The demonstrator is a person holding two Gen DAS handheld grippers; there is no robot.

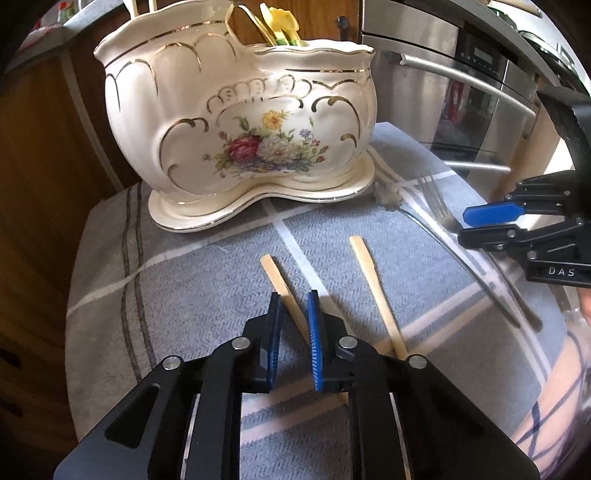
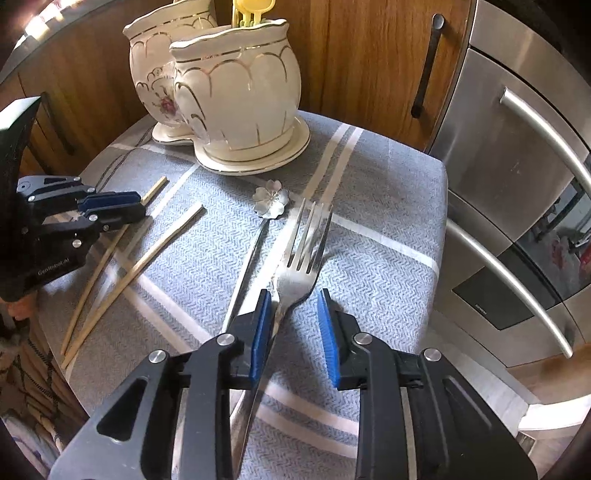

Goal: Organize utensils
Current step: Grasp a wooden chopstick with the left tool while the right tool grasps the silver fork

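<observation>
The utensils lie on a small bench [image 2: 388,236] covered with a grey-blue cloth with white stripes. Two thin pale wooden chopsticks [image 1: 376,295] lie side by side near the left edge of the bench, a silver metal fork [image 2: 299,258] lies near the middle with its tines toward the far edge, and just beside it lies a slim metal spoon with a flower-shaped head [image 2: 271,201]. At the far edge stands a cream ceramic utensil holder with gold lines and painted flowers [image 1: 240,122], on a matching saucer; yellow plastic utensils [image 1: 280,18] stand up in it.

The left tool [image 1: 293,295] points down over one chopstick. Its blue pads are narrowly apart, with the chopstick running between them; I cannot tell if the pads already press on the stick.

The right tool [image 2: 293,295] points down over the neck of the fork. Its blue pads are spread apart. The left pad is touching or almost touching the handle of the fork, and the right pad stands clearly away from it, so the fork is not pinched.

A steel oven [image 2: 517,184] and brown wooden cupboard doors [image 2: 362,55] are behind the bench.
</observation>
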